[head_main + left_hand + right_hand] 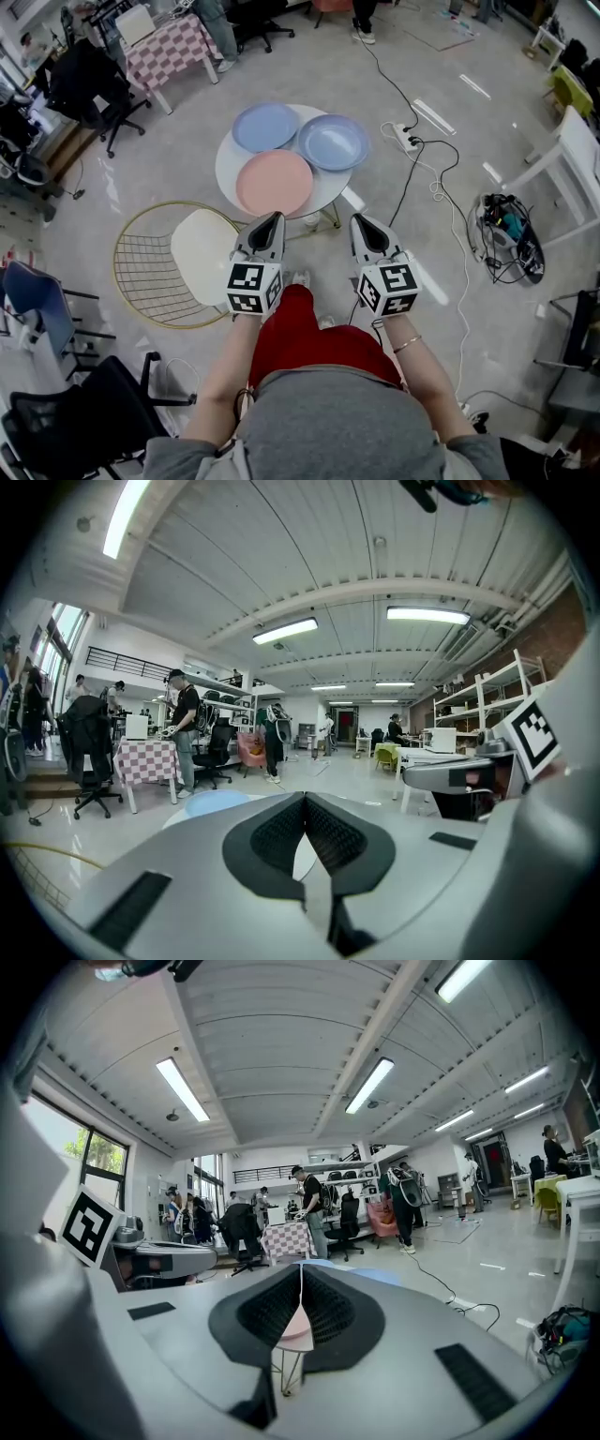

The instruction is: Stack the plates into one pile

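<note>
**Grey top, red trousers, then two shut grippers short of the plates**

Grey top (328,422) fills the bottom of the head view, with the red trousers (300,337) just past it, so that's the person I'm driving through. Both forearms reach forward side by side. The left gripper (269,221) and right gripper (362,223) are held level with each other, marker cubes facing up at the camera.

Jaws on both are pressed together at the tips with nothing between them. Each gripper view shows the ribbed pads meeting in a thin line.

All three plates sit on the small round white desk (228,169), just ahead of the gripper tips. The pink plate (274,182) is nearest me, the lavender plate (266,127) is at the far left, and the blue plate (333,142) is at the far right. They're crowded rim to rim. The blue one seems to overlap the lavender one slightly, but I can't say for sure. Nothing is stacked yet.

Left of the desk there's a gold wire chair (141,267) with a white seat. A black cable (405,183) snakes across the floor on the right.
</note>
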A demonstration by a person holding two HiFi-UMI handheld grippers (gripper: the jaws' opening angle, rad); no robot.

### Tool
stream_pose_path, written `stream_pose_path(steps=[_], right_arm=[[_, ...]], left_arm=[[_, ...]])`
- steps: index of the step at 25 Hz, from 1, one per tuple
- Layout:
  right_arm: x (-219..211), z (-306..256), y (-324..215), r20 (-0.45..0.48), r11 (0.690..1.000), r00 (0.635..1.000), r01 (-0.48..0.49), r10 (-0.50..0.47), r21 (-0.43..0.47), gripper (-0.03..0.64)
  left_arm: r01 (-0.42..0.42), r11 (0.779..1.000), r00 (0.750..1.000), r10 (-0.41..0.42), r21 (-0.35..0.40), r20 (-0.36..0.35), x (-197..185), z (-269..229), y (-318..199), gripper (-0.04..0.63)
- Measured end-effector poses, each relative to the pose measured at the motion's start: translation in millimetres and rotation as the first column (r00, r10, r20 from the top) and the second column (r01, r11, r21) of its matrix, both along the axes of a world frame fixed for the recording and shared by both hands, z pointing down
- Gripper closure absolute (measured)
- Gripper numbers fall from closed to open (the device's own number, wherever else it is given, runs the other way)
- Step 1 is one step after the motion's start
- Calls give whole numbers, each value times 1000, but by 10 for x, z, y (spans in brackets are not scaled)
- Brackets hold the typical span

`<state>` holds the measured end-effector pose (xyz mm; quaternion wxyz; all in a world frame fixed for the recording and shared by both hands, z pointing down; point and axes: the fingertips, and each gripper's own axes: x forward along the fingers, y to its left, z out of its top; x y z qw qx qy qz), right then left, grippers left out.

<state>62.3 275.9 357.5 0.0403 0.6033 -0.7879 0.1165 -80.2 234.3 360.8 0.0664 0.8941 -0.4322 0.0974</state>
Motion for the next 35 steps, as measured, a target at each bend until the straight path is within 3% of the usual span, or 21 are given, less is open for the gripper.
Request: stream_pose_path(steps=[7, 19, 26, 35], right_arm=[[79, 38, -451, 10, 1000, 1000, -28, 29, -9, 588], [319, 386, -1786, 29, 990, 994, -98, 101, -100, 588], [488, 557, -2404, 24, 974, 986, -160, 166, -158, 588], [738, 779, -2777, -15, 944, 970, -241, 244, -223, 588]], left_arm=[[9, 1000, 1000, -9, -11, 7, -33, 92, -490, 581], [6, 995, 1000, -5, -97, 9, 59, 473, -1901, 581], [-49, 986, 998, 56, -157, 41, 135, 718, -2614, 580], [-104, 968, 993, 115, -228, 35, 317, 941, -3149, 580]])
